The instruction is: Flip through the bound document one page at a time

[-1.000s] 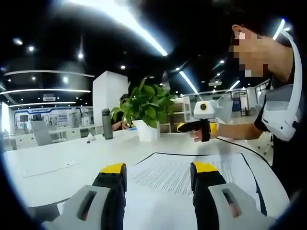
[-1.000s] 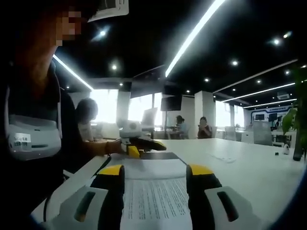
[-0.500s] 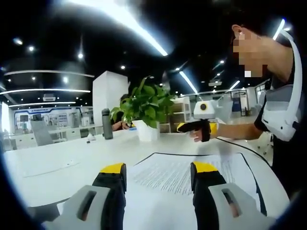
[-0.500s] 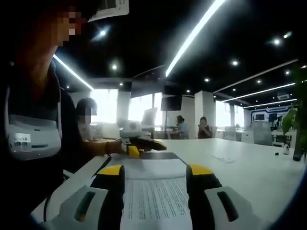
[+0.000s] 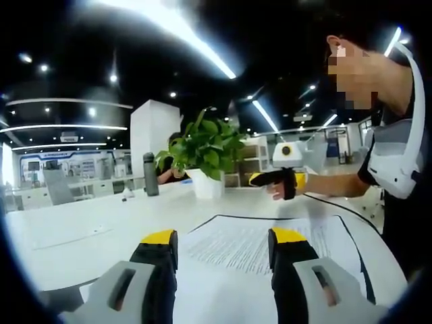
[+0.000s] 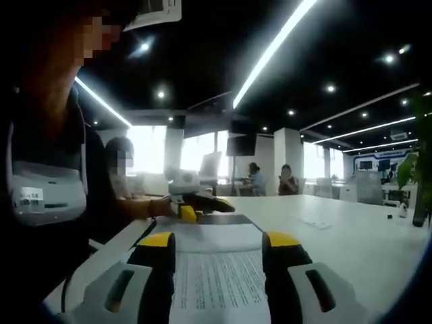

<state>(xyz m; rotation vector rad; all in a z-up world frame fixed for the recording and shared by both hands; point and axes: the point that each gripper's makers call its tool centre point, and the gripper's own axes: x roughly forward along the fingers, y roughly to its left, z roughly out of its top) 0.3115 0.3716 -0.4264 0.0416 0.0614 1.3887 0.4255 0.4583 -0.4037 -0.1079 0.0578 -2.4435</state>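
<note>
Left gripper view: white table (image 5: 101,216) | document (image 5: 263,239) flat | office, possibly open-plan | both grippers spread, empty.

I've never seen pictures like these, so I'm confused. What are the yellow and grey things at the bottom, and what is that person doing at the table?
A person holds a grabbing tool in each hand, and each tool carries a little camera, so the two pictures come from the two tools. The yellow-tipped prongs at the bottom are that tool's own jaws: the left gripper and the right gripper. Both are open and hold nothing.

The two tools face each other, so each picture also catches the other tool across the white table.

Between them lies a bound document, flat, with printed text on its top page. Farther back stand a potted plant and a dark bottle.
</note>
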